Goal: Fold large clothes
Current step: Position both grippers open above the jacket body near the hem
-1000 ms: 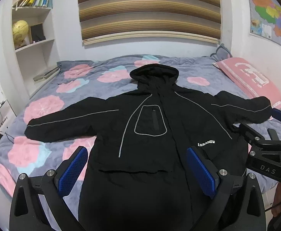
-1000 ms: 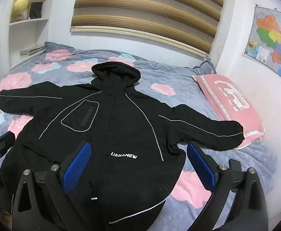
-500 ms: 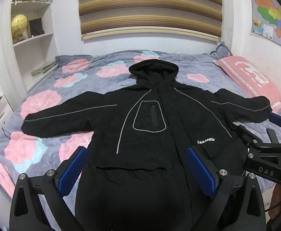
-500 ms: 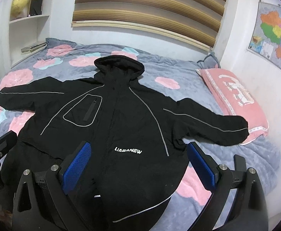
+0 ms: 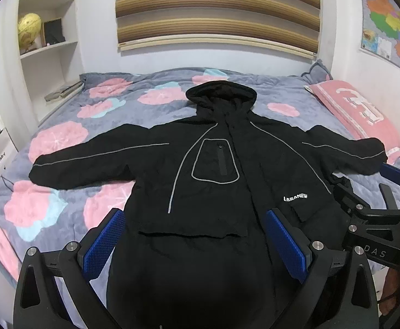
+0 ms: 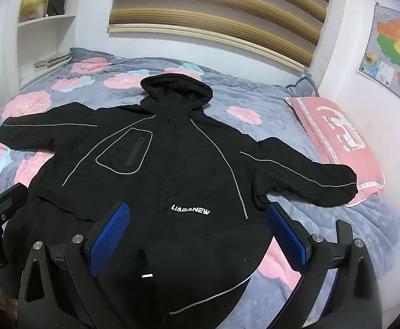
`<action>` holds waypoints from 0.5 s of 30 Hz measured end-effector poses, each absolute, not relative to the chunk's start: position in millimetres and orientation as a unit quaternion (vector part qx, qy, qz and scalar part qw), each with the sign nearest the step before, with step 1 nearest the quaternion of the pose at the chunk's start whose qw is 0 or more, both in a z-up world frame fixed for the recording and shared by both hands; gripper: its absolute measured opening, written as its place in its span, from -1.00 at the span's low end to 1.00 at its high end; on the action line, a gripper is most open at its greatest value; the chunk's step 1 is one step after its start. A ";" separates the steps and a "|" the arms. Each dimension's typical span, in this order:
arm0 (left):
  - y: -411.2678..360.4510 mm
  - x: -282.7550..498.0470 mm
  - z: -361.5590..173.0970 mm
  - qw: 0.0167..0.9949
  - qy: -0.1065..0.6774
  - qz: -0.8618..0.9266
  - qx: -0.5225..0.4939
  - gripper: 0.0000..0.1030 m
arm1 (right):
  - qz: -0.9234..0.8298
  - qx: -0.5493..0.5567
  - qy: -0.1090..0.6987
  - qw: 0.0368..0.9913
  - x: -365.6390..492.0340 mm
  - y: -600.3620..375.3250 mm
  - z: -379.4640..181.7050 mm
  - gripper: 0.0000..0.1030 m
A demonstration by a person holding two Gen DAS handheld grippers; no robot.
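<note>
1. Lying face up on the bed [image 5: 156,115], the black jacket [image 5: 213,181] was spread flat, hood toward the far wall and hem toward the person; its long axis ran straight away from both grippers.
2. Left gripper [image 5: 197,242]: jaws wide apart, nothing between the blue pads, held above the hem end of the jacket, apart from the cloth.
3. Right gripper [image 6: 200,235]: jaws likewise wide, empty, held over the lower front by the white lettering.
4. Sleeves: both stretched out sideways. Left sleeve [image 5: 90,161] lay on the left gripper's side; right sleeve [image 6: 304,175] lay on the right gripper's side, its cuff touching the pink pillow [image 6: 337,139].
5. Judgement: no fold yet made; each sleeve was nearer its own-side gripper, so a sleeve-in fold looked the likely first step.
6. Containers: wall shelves [image 5: 49,49] held books, a yellow globe [image 5: 29,27] and a dark frame.
</note>
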State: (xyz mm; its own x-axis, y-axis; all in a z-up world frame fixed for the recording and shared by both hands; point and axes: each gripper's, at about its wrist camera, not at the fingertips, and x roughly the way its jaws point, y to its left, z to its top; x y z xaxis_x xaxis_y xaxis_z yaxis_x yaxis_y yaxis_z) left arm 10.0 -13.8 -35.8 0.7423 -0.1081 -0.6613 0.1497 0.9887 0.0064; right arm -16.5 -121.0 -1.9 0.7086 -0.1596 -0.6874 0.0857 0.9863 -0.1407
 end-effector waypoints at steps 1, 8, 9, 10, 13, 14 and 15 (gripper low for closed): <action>-13.1 9.9 -36.4 0.933 0.353 -0.069 0.030 0.98 | -0.061 -0.048 0.378 0.923 -16.3 -119.5 -2.9 0.95; -6.4 10.3 -39.0 0.932 0.355 -0.066 0.027 0.98 | -0.050 -0.050 0.390 0.918 -12.9 -107.0 -8.3 0.95; -4.4 10.6 -39.7 0.932 0.356 -0.064 0.026 0.98 | -0.042 -0.047 0.394 0.917 -12.7 -105.2 -9.3 0.95; -2.3 11.0 -40.7 0.932 0.357 -0.063 0.023 0.98 | -0.036 -0.046 0.396 0.916 -12.5 -103.7 -10.4 0.95; 2.8 12.4 -43.7 0.930 0.363 -0.061 0.015 0.98 | -0.035 -0.054 0.397 0.916 -13.2 -95.1 -12.9 0.95; 4.5 12.5 -44.5 0.930 0.364 -0.060 0.013 0.98 | -0.036 -0.057 0.397 0.915 -13.4 -93.7 -13.0 0.95; 5.5 12.4 -45.3 0.930 0.364 -0.059 0.012 0.98 | -0.037 -0.060 0.396 0.915 -13.3 -92.2 -12.9 0.95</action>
State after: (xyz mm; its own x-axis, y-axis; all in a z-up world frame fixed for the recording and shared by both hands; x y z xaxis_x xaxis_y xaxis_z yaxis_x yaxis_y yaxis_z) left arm 12.4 5.5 -45.3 0.7286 -0.1006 -0.6775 0.1186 0.9927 -0.0199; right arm -13.3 -92.2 -12.9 0.6830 -0.1154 -0.7213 0.0205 0.9901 -0.1389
